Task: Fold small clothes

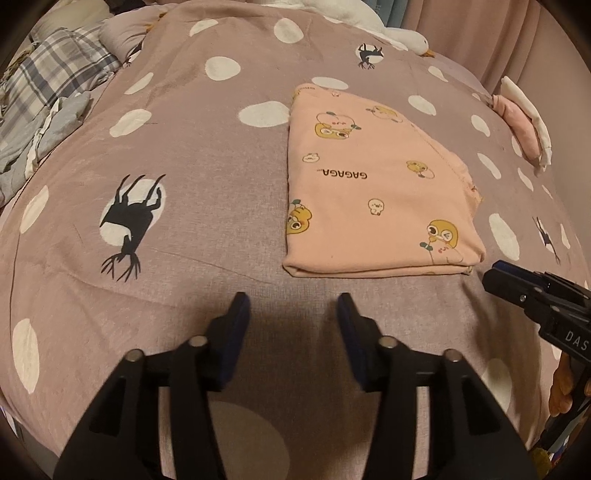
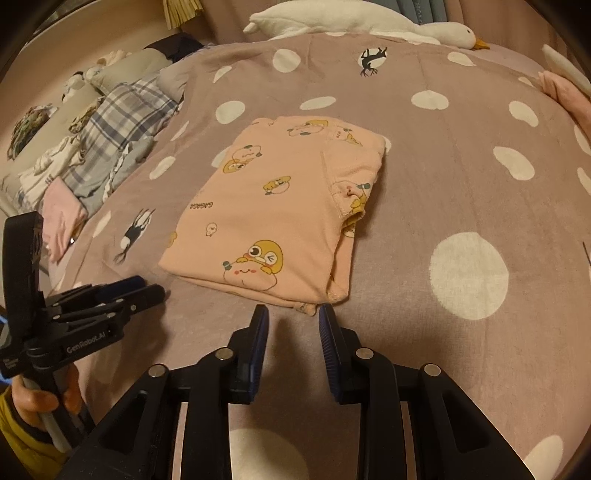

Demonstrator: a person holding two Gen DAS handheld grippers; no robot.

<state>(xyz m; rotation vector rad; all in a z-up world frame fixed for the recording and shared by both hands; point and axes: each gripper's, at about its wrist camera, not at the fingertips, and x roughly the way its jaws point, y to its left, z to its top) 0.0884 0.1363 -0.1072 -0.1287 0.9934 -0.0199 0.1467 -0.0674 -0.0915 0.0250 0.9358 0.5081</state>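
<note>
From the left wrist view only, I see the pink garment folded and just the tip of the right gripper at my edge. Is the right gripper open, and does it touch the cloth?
Observer: The right gripper is open, with a clear gap between the jaws. It sits just short of the folded pink garment, at its near edge, gripping nothing.
Operator: Is the fold tidy on the far right side?
Observer: Not fully. A hemmed layer gapes open along the right edge.
Operator: And what lies behind the bed?
Observer: A white goose plush lies stretched along the far edge of the dotted bedcover.
</note>
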